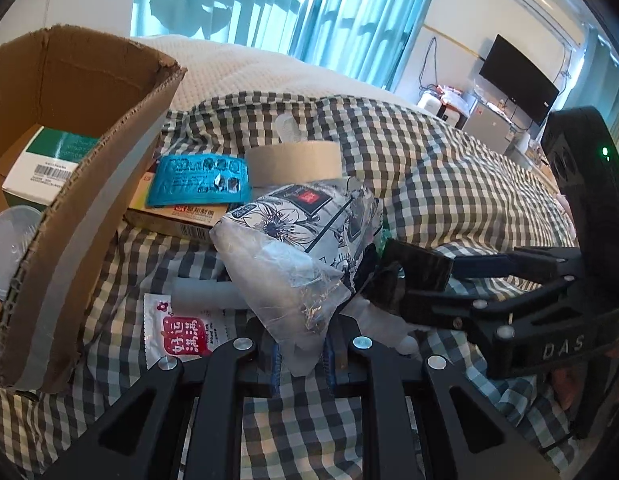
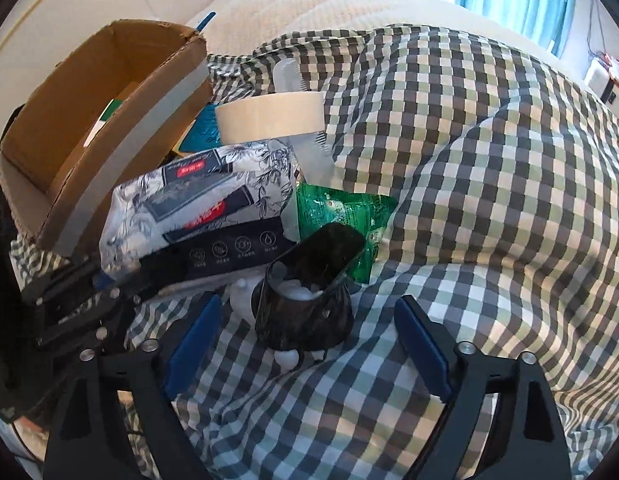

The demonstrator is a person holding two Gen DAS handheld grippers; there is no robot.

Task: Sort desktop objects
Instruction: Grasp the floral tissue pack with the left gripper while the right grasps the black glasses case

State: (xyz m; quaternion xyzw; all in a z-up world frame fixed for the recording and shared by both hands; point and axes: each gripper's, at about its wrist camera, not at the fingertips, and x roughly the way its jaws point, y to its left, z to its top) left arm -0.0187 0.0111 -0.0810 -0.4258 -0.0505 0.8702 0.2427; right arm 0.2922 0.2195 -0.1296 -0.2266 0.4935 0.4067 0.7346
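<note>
Desktop objects lie heaped on a checked bedspread [image 2: 489,168], close against an open cardboard box [image 1: 69,208] that stands toward its left side. Inside the box sit a green-and-white carton [image 1: 49,164] and a clear plastic lid [image 1: 13,232]. Just outside the box wall a blue blister pack [image 1: 197,180] rests on a flat yellow carton [image 1: 181,220], with a roll of beige tape [image 1: 293,162] behind them and a pale comb [image 2: 293,80] farther back. A floral tissue pack [image 2: 197,204] in crinkled clear wrap leans across the heap; the left gripper [image 1: 301,356] has its jaws drawn narrow, pinching the loose end of that wrap. Beneath it lie a grey tube [image 1: 205,296] and a red-and-white sachet [image 1: 181,332]. A green packet [image 2: 345,212] lies beside the tissue pack, toward the middle of the bedspread. In front of it stands a black glossy holder [image 2: 309,304] on something white, and the right gripper [image 2: 305,336] hangs over it with jaws wide, one pad on either side, neither touching it.
</note>
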